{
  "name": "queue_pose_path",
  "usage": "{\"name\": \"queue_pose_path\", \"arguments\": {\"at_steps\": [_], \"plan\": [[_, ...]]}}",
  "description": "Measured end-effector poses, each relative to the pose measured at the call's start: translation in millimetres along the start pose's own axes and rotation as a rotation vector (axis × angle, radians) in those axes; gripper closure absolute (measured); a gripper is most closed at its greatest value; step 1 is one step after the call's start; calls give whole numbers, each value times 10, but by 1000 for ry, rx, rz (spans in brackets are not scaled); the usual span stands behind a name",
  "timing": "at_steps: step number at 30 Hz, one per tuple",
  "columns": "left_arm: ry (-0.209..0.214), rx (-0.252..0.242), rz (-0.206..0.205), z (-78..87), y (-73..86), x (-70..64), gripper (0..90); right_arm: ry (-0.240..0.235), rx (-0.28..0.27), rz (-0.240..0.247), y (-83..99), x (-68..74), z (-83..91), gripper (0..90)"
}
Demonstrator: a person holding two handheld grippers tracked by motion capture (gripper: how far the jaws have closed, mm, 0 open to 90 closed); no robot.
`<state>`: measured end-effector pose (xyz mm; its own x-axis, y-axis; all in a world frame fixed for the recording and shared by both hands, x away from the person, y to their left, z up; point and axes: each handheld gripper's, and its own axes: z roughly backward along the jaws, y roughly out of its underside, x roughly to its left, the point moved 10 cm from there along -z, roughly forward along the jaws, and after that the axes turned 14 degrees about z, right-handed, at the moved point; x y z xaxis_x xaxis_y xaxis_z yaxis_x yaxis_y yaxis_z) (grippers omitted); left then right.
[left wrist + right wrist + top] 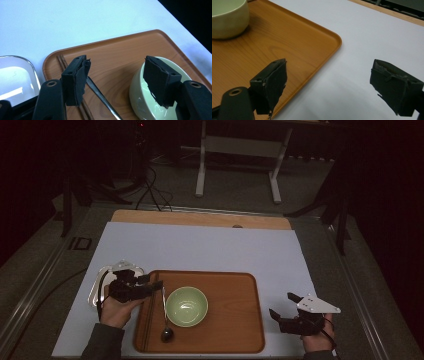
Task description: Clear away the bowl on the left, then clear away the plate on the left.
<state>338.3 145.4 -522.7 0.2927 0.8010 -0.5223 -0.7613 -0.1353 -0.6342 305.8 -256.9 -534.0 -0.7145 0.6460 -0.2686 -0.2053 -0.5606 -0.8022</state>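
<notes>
Left gripper [145, 282] over the near-left edge of the rounded wooden tray [240, 330], jaws wide and empty. Just ahead and below: slim metal spoon with dark bowl [164, 312], long axis front-to-back, between dark chopsticks [146, 315] and pale green ceramic bowl [186, 306]. Right gripper [283, 309] farther off, over the white-covered bench [210, 247], jaws wide, empty.

Tray [235, 330] sits on the desk [200, 247], bowl [186, 306] in its middle. Spoon [165, 312] lies just left of the bowl, chopsticks [148, 312] along the tray's left edge. A dish [98, 285] rests left of the tray.
</notes>
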Motion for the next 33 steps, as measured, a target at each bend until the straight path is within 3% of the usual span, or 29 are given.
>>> {"name": "queue_pose_path", "arguments": {"at_steps": [8,14,20,21,22,25,27,28,29,33], "plan": [[-20,-31,45,89,-70,136,368,3,-2,-2,3,-9,1,134],[-54,-50,44,165,-116,231,368,3,-3,-2,3,-9,7,134],[-181,-101,22,330,-191,513,368,3,-1,-1,3,-8,7,134],[-181,-101,22,330,-191,513,368,4,-1,-2,3,-9,7,134],[-227,-110,28,385,-195,662,368,4,-3,-2,3,-11,8,134],[-261,-122,41,435,-199,802,367,4,-1,-4,3,-8,9,134],[-261,-122,41,435,-199,802,367,4,-2,-3,2,-7,9,134],[-318,-126,23,468,-191,933,362,3,-2,-3,2,-7,9,134],[-340,-126,16,476,-187,972,360,3,-1,-3,2,-6,9,134],[-371,-138,29,510,-183,1097,357,3,-1,-1,1,-6,7,134]]}}
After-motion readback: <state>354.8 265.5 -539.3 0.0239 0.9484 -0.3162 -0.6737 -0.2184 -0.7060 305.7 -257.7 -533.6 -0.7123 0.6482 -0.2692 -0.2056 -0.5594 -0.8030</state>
